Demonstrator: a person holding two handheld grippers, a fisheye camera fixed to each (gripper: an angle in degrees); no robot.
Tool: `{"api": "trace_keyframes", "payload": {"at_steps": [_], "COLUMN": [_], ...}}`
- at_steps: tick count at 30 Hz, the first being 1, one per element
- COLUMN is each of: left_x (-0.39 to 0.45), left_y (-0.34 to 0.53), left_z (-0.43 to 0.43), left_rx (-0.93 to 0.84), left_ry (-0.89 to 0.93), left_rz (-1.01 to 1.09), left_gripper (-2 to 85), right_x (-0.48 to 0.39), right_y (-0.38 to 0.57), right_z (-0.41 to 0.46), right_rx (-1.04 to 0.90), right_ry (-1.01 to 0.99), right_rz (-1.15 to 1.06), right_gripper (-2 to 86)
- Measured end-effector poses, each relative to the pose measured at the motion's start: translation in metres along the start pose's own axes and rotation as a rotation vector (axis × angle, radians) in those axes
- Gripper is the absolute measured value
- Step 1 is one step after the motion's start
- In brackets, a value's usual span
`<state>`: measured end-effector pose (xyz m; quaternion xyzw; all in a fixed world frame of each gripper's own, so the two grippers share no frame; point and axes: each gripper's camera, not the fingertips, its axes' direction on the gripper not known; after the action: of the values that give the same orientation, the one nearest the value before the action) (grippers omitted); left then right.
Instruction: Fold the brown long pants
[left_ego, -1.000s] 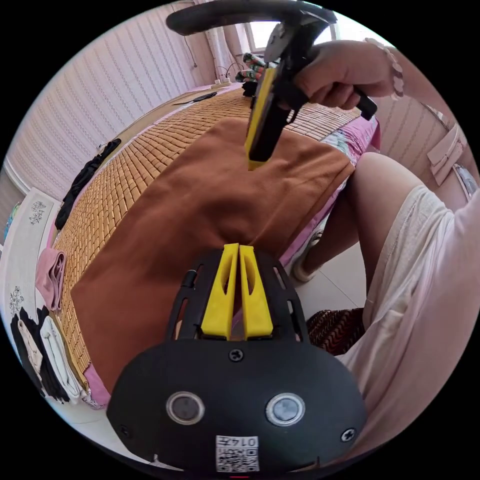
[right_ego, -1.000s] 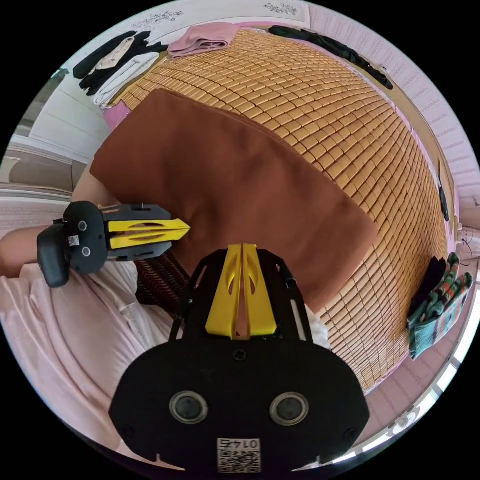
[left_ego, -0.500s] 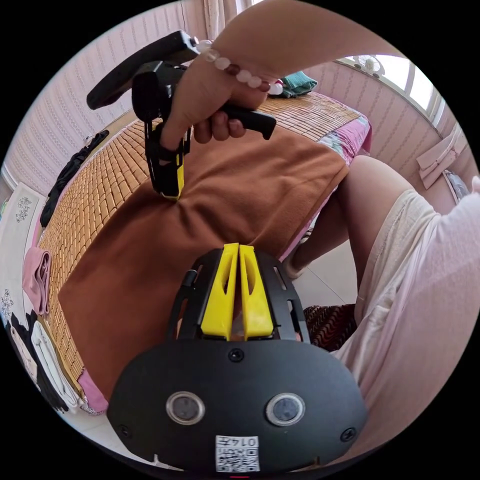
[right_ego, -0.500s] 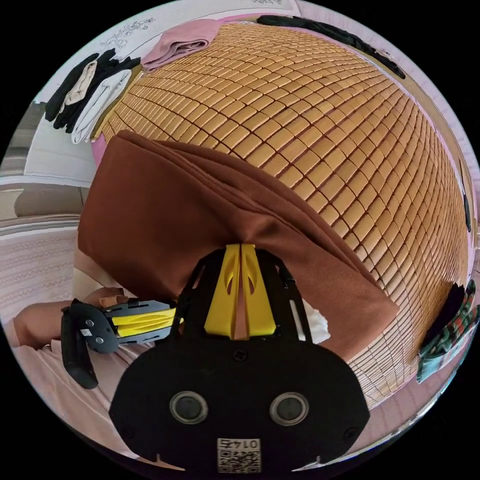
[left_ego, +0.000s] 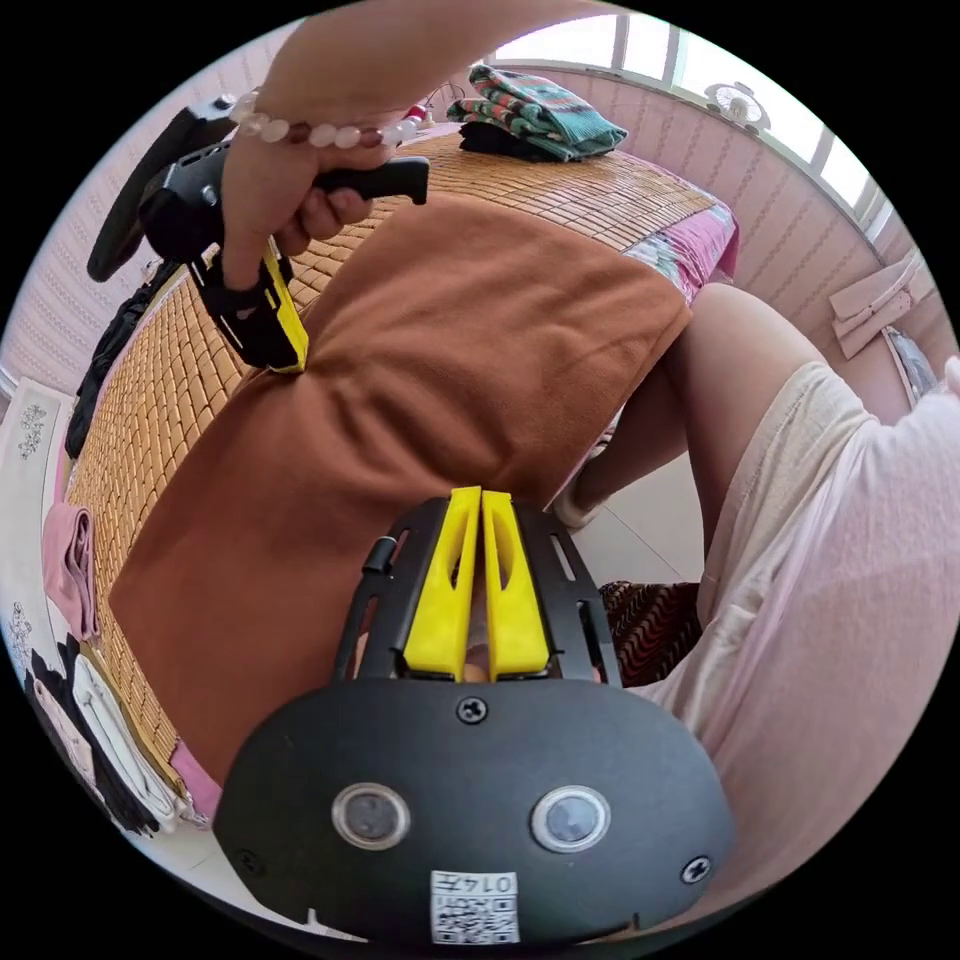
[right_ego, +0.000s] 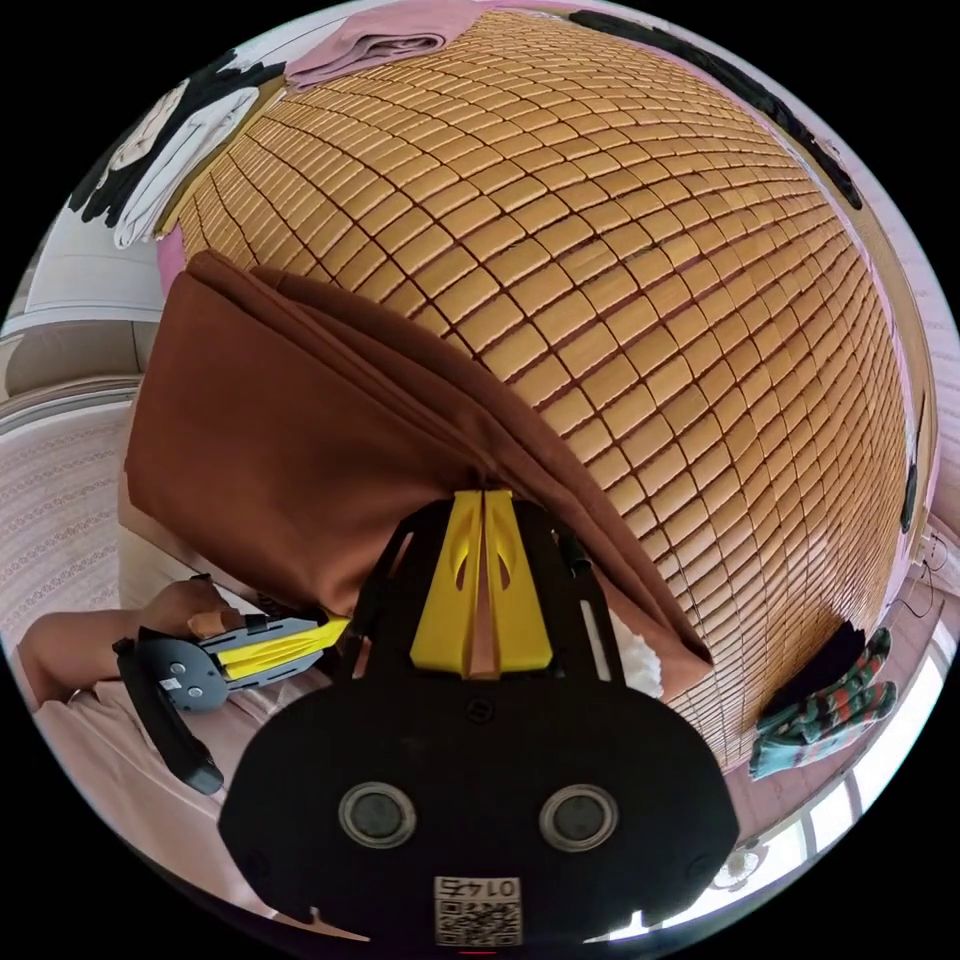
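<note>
Brown long pants (left_ego: 400, 400) lie folded into a broad slab across the bamboo mat (right_ego: 650, 280), filling the centre of the left gripper view and running from the upper right down to the lower left. In that view the left gripper (left_ego: 481, 497) sits at the bottom centre with its yellow jaws brought together, tips at the near edge of the cloth; whether fabric is pinched between them I cannot tell, since the tips blend into the hem. The right gripper (left_ego: 290, 360), held by a hand (left_ego: 270, 200) wearing a bead bracelet (left_ego: 320, 132), appears at the upper left with its jaws closed, tips touching the far edge of the pants. In the right gripper view its jaws (right_ego: 484, 497) are closed at the fold of the cloth, seemingly nipping it. A green patterned garment (left_ego: 540, 105) lies at the top of the left gripper view, and a pink garment (left_ego: 68, 570) at the far left.
</note>
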<state>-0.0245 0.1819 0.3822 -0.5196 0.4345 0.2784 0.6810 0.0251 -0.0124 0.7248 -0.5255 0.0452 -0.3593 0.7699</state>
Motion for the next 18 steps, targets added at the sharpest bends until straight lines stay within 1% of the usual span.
{"api": "trace_keyframes", "payload": {"at_steps": [2, 4, 6, 7, 8, 10, 11, 13, 16, 18], "left_x": [0.001, -0.006, -0.018, -0.026, -0.031, -0.049, -0.054, -0.077, -0.100, -0.107], "left_y": [-0.002, -0.002, 0.001, 0.004, 0.006, 0.009, 0.008, -0.003, -0.032, -0.055], "left_z": [-0.004, -0.015, -0.028, -0.038, -0.044, -0.068, -0.072, -0.085, -0.095, -0.102], "left_rx": [-0.002, 0.011, 0.023, 0.049, 0.075, 0.154, 0.164, 0.188, 0.207, 0.235], "left_ry": [-0.010, 0.031, 0.097, 0.149, 0.161, 0.137, 0.131, 0.139, 0.161, 0.172], "left_rz": [0.010, -0.035, -0.078, -0.113, -0.135, -0.213, -0.233, -0.283, -0.259, -0.219], "left_gripper": [-0.9, -1.0, -0.9, -0.9, -0.9, -0.7, -0.7, 0.3, 3.7, 5.2], "right_x": [0.006, 0.010, 0.022, 0.034, 0.041, 0.073, 0.081, 0.106, 0.125, 0.132], "right_y": [0.014, 0.053, 0.096, 0.131, 0.150, 0.225, 0.244, 0.310, 0.371, 0.392], "right_z": [0.001, -0.003, -0.010, -0.014, -0.015, -0.009, -0.005, 0.021, 0.059, 0.081], "right_rx": [0.051, 0.226, 0.354, 0.434, 0.470, 0.557, 0.560, 0.538, 0.503, 0.472], "right_ry": [-0.001, 0.021, -0.010, -0.046, -0.067, -0.142, -0.159, -0.231, -0.333, -0.382], "right_rz": [0.018, -0.032, -0.012, 0.038, 0.069, 0.228, 0.271, 0.397, 0.559, 0.630], "right_gripper": [-0.5, -0.4, -0.1, 0.1, 0.4, 2.2, 2.9, 8.3, 12.8, 16.6]}}
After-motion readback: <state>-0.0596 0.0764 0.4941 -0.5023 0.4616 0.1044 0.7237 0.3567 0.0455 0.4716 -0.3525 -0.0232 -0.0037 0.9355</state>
